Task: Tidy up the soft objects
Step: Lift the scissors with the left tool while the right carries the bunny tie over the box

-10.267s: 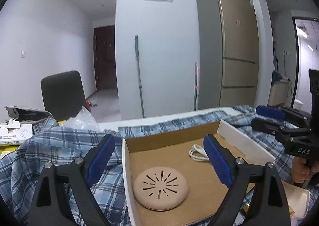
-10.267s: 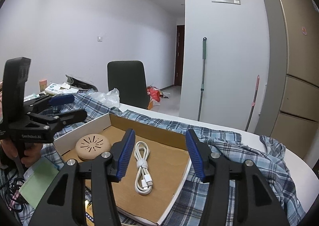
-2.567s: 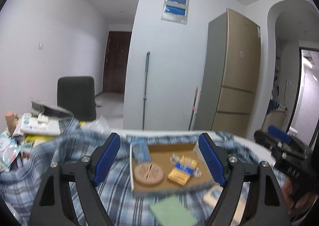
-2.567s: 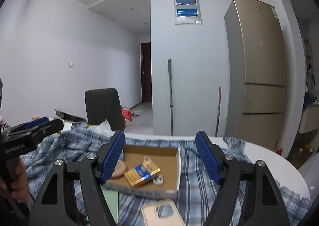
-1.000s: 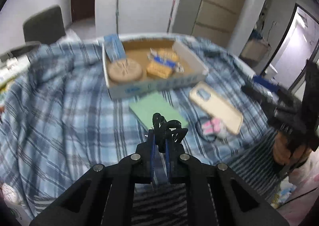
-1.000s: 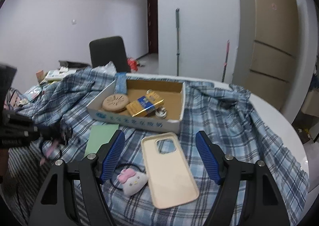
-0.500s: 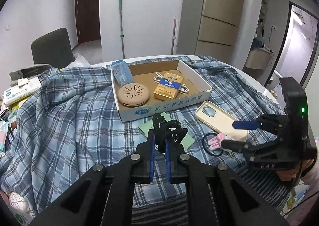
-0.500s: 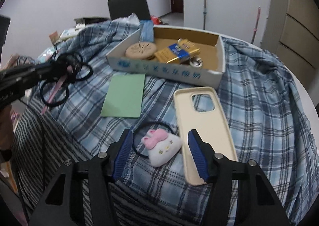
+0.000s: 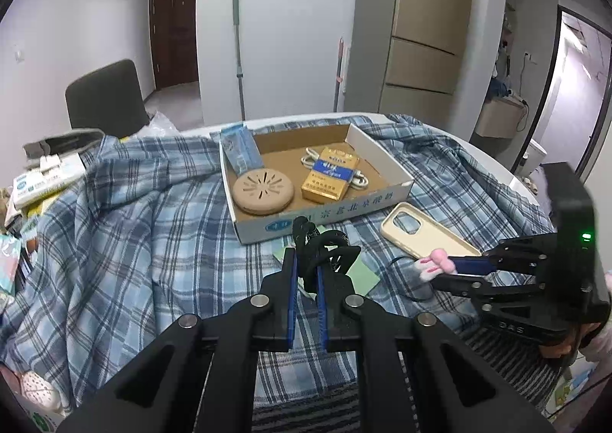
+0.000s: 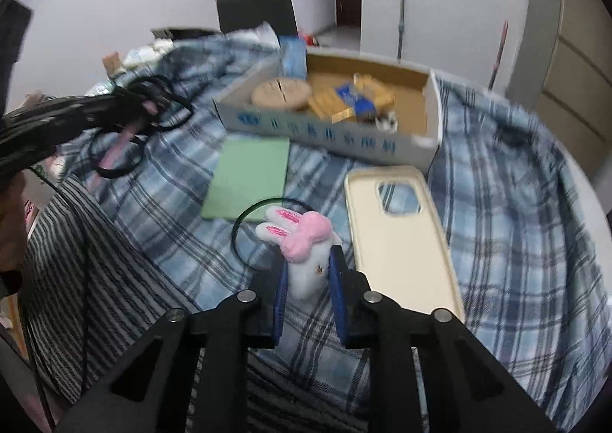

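My left gripper (image 9: 306,257) is shut on a bundle of black hair ties (image 9: 325,245), held above the plaid cloth in front of the cardboard box (image 9: 325,218). The right wrist view shows this bundle (image 10: 160,108) at the left, with a pink strip hanging from it. My right gripper (image 10: 309,261) has its jaws closing on a white plush bunny hair tie (image 10: 302,238) with a pink bow. Its blue pads press the plush from both sides, and the tie's black elastic loop (image 10: 244,222) lies on the cloth. The left wrist view shows the bunny (image 9: 432,266) at the tips of the right gripper (image 9: 445,272).
The box holds a round beige disc (image 9: 263,191), a gold pack (image 9: 329,180), a white cable and a blue packet. A cream phone case (image 10: 401,241) lies right of the bunny, a green pad (image 10: 248,173) to its left. Blue plaid cloth (image 9: 134,241) covers the table; clutter sits far left.
My right gripper dropped down over the bunny and its jaws came together on it. The left gripper stays shut on the black hair ties and tilted up a little.
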Demonstrator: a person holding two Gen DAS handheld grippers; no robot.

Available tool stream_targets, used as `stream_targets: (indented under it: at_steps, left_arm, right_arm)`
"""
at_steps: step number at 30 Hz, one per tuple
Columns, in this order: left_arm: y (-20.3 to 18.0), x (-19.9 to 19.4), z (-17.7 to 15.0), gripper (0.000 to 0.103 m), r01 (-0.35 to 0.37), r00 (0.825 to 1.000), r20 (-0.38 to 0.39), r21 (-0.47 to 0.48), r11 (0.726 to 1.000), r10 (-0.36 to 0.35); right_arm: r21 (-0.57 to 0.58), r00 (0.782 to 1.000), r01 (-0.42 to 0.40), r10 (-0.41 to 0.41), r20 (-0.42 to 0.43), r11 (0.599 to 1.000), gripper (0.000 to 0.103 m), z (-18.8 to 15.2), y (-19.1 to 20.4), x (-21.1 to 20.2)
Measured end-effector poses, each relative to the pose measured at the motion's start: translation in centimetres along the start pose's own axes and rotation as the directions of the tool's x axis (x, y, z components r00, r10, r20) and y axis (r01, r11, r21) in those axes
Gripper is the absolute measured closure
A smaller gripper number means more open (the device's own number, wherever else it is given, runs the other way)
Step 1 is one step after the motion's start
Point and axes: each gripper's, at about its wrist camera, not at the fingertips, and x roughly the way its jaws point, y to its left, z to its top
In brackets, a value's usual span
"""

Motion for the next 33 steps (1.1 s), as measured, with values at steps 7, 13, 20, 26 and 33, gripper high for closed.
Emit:
stream_targets:
  at_steps: [7, 13, 20, 26, 33]
  left_arm:
    - [-0.6, -0.8, 1.0, 0.093, -0.015, 0.999, 0.052, 0.011, 1.0, 0.014]
    - [-1.1, -1.7, 2.0, 0.093, -0.041, 0.994, 0.1, 0.014, 0.999, 0.04]
    - [-1.4, -3.6, 4.6, 0.093, -0.106, 0.96, 0.261, -0.006, 0.994, 0.104]
    - [-1.8, -5.0, 8.4, 0.093, -0.129, 0.908, 0.399, -0.021, 0.991, 0.127]
    - [-2.4, -4.2, 11.6, 0.093, -0.115, 0.877, 0.467, -0.02, 0.993, 0.111]
  right_arm:
    - [0.001, 0.99, 0.02, -0.02, 0.14, 1.0, 0.083, 1.3, -0.1, -2.8]
    - [0.012, 0.959, 0.058, -0.059, 0.277, 0.998, 0.083, 3.2, -0.5, -5.5]
    - [0.033, 0.913, 0.046, -0.056, 0.403, 0.998, 0.082, 7.2, -1.6, -7.6]
    - [0.016, 0.833, 0.094, -0.087, 0.547, 0.995, 0.082, 10.8, -1.8, -9.5]
    - [0.046, 0.692, 0.195, -0.17, 0.702, 0.98, 0.082, 13.5, -2.1, -10.0]
